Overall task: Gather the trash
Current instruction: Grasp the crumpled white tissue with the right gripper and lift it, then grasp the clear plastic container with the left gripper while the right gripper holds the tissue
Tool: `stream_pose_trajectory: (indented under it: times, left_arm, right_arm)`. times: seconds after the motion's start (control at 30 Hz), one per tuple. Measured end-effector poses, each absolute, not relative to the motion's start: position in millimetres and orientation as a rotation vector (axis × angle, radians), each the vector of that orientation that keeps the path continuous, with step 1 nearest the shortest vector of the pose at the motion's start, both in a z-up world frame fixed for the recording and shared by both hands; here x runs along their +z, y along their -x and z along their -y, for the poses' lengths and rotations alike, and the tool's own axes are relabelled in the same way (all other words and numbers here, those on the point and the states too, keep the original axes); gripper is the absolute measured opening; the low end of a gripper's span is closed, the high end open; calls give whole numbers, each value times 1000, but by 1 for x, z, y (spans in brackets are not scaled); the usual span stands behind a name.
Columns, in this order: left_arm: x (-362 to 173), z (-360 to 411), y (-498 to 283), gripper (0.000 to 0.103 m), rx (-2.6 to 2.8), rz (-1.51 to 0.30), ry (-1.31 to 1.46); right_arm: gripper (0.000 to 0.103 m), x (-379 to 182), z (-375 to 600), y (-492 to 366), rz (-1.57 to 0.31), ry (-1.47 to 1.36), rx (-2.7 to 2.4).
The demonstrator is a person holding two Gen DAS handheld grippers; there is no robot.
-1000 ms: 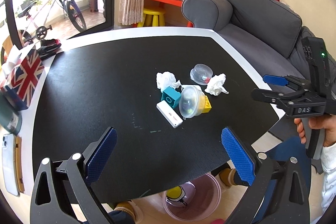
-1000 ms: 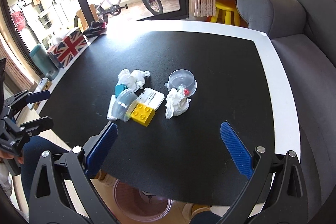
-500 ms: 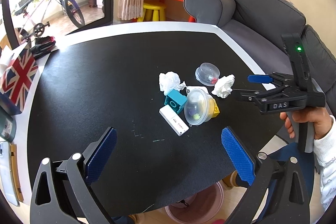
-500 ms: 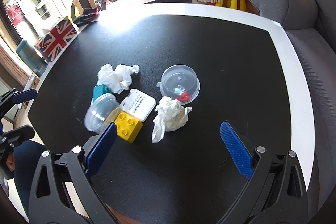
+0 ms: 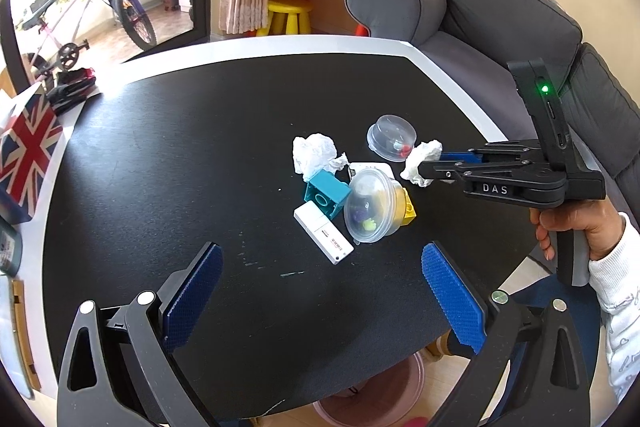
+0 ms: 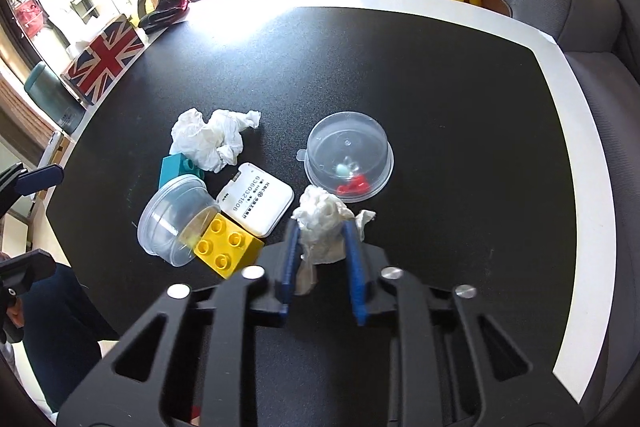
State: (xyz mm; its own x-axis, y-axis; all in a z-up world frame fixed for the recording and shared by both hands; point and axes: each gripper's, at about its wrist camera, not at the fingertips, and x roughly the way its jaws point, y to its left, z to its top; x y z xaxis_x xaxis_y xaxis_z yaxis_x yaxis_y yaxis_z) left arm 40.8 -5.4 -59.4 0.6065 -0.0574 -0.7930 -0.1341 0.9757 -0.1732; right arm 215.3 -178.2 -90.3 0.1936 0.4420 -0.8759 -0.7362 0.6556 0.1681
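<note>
Two crumpled white tissues lie on the black table [image 5: 200, 155]. My right gripper [image 6: 320, 227] is shut on the near tissue [image 6: 322, 223], which also shows in the left wrist view [image 5: 420, 163] at the tips of my right gripper [image 5: 430, 169]. The second tissue [image 6: 208, 139] [image 5: 314, 157] lies further left, against a teal block [image 5: 326, 193]. My left gripper [image 5: 320, 279] is open and empty, above the table's near edge, well short of the pile.
Around the tissues are two clear plastic cups [image 6: 348, 155] [image 6: 176, 219], a yellow brick [image 6: 226, 245], a white card case [image 6: 256, 203] and a white stick [image 5: 324, 237]. A pink bin [image 5: 372, 399] stands below the table edge. A Union Jack box [image 5: 26, 155] stands far left.
My right gripper has moved forward over the table and closed its jaws on the near tissue. My left gripper has drifted slightly closer to the pile and stays open.
</note>
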Motion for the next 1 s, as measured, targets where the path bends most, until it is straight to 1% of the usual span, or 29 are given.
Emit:
stream_pose_trajectory:
  times: [0.03,0.13,0.57,0.83,0.87,0.9,1.0]
  left_arm:
    - [-59,6,-41,96,44,-920,223]
    - [-60,9,-45,96,38,-921,217]
    - [-66,33,-71,96,12,-948,171]
    - [-79,44,-91,95,11,-974,162]
    - [-81,45,-93,91,11,-976,160]
    - [-83,45,-96,82,10,-982,159]
    - [-90,47,-100,69,1,-1009,169]
  right_arm:
    - [16,-89,179,-215,-1090,319,847]
    - [14,-85,181,-213,-1077,312,849]
    - [13,-58,204,-210,-1035,261,832]
    - [14,-53,220,-212,-1028,232,823]
    - [13,-53,222,-213,-1028,227,822]
    - [13,-53,224,-213,-1028,224,821]
    - [13,-53,229,-215,-1029,216,819]
